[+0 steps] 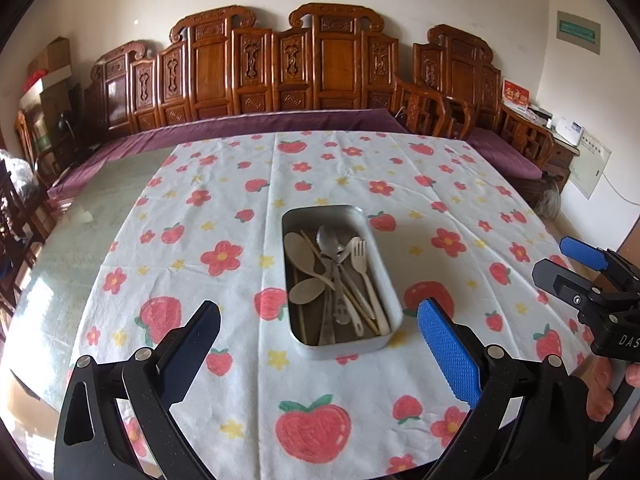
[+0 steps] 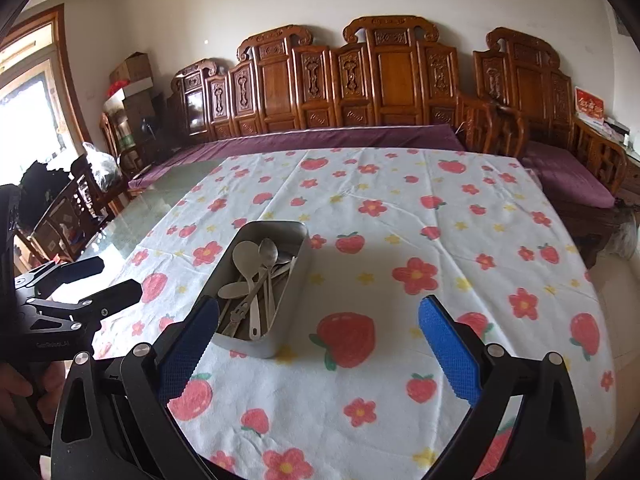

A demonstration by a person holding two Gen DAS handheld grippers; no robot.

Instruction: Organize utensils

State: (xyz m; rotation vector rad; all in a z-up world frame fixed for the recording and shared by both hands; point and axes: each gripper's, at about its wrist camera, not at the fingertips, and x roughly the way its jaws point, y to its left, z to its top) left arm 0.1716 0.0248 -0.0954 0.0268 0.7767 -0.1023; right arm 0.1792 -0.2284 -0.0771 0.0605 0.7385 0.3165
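A rectangular metal tin (image 1: 386, 280) (image 2: 296, 280) sits on the strawberry-print tablecloth (image 1: 224, 208) (image 2: 400, 208). Inside lie several utensils: beige spoons (image 1: 300, 254), a metal spoon (image 1: 330, 240) (image 2: 269, 251), a beige fork (image 1: 360, 258) and chopsticks. My left gripper (image 1: 319, 338) hovers open above the near end of the tin, with nothing between its fingers. My right gripper (image 2: 319, 346) stands open just right of the tin's near end, its left pad (image 2: 188, 348) overlapping the tin's corner in view. Each gripper also shows in the other's view: the right gripper (image 1: 568, 268), the left gripper (image 2: 104, 276).
A carved wooden bench with purple cushions (image 1: 256, 124) runs behind the table. The bare glass tabletop (image 1: 100, 200) extends left of the cloth. Chairs and boxes (image 2: 80, 208) crowd the left side. A person's hand (image 1: 608, 392) holds the right gripper's handle.
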